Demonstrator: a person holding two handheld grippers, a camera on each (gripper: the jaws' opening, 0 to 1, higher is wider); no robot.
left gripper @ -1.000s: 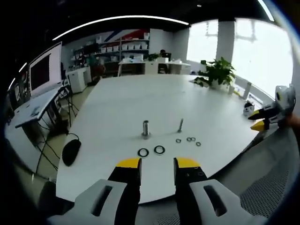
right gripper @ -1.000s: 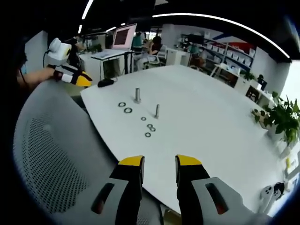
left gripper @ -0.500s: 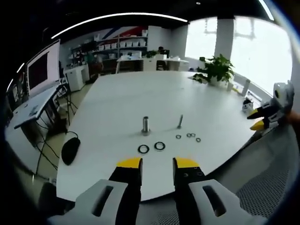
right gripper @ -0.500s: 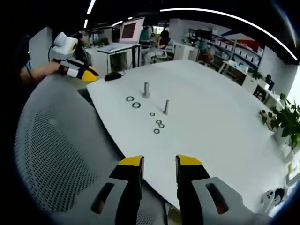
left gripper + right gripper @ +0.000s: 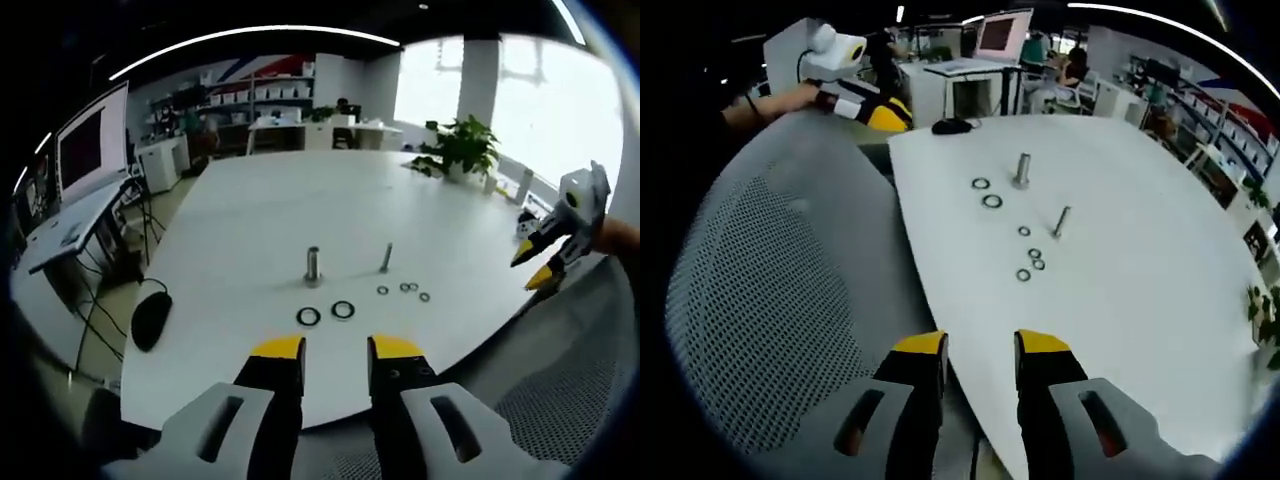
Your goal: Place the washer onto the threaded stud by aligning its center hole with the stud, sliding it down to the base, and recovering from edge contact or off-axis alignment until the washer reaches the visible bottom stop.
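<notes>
1. In the left gripper view, the left gripper (image 5: 335, 350) rises from the bottom edge with its yellow-tipped jaws parted by a narrow gap and nothing between them; it is released and hangs short of the near edge of the white table (image 5: 300, 215).
2. In the right gripper view, the right gripper (image 5: 980, 345) stands the same way, jaws apart and empty, above the grey mesh chair back (image 5: 770, 290) and the table's near edge.
3. Just past the left gripper's tips, two large washers (image 5: 308, 317) lie flat on the table side by side, close but not touching.
4. Behind them the thick threaded stud (image 5: 313, 265) stands upright on its base, with no washer on it that can be made out.
5. To its right a thin stud (image 5: 386, 257) stands upright, leaning slightly.
6. Near the thin stud's foot lie four small washers (image 5: 405, 290) in a loose cluster, two of them almost touching.
7. At the table's left edge a black mouse (image 5: 152, 321) lies beside a cable.
8. On the right of the left gripper view, the right gripper shows beyond the table's edge, held by a hand, jaws parted.
9. Far across the table stands a potted plant (image 5: 462, 152).
10. Beyond the left edge a monitor (image 5: 95, 150) sits on a desk; shelves line the back wall.
</notes>
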